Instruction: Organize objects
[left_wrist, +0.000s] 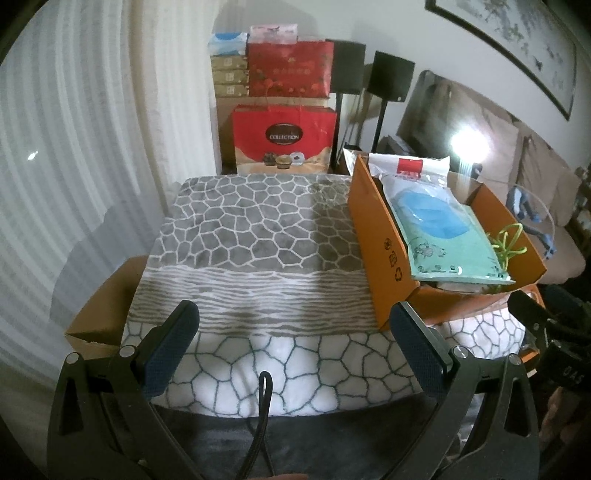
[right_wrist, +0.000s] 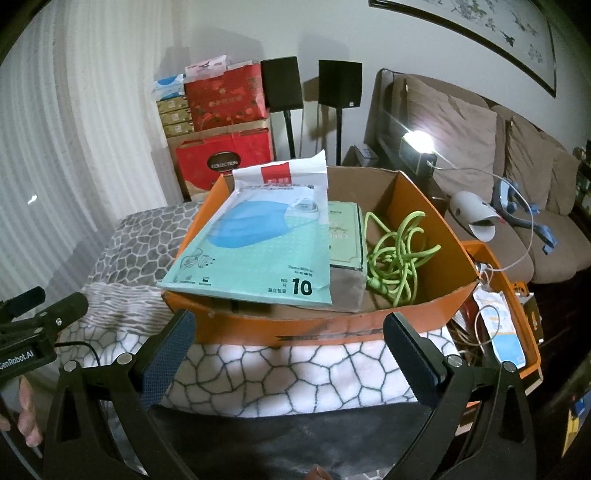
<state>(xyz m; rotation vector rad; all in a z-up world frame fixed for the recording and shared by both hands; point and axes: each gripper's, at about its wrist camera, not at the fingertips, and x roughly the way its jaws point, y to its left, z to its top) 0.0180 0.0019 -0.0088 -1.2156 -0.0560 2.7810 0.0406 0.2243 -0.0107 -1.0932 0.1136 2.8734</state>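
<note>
An orange cardboard box (right_wrist: 332, 326) (left_wrist: 376, 236) stands on the right part of a patterned grey-and-white blanket (left_wrist: 251, 243) (right_wrist: 295, 373). In it lie a mint-green face-mask pack (right_wrist: 258, 251) (left_wrist: 439, 229), a pale green booklet box (right_wrist: 345, 232) and a coiled lime-green cable (right_wrist: 399, 251) (left_wrist: 508, 240). My left gripper (left_wrist: 291, 325) is open over the blanket's near edge, left of the box, holding nothing. My right gripper (right_wrist: 290, 328) is open in front of the box's near wall, holding nothing.
A second orange box (right_wrist: 517, 295) with cables and packets sits right of the first. Red gift bags (left_wrist: 284, 138) and stacked cartons stand behind the blanket, with two black speakers (right_wrist: 340, 83) on stands. A brown sofa (right_wrist: 517, 166) runs along the right. A cardboard box (left_wrist: 107, 306) lies at left.
</note>
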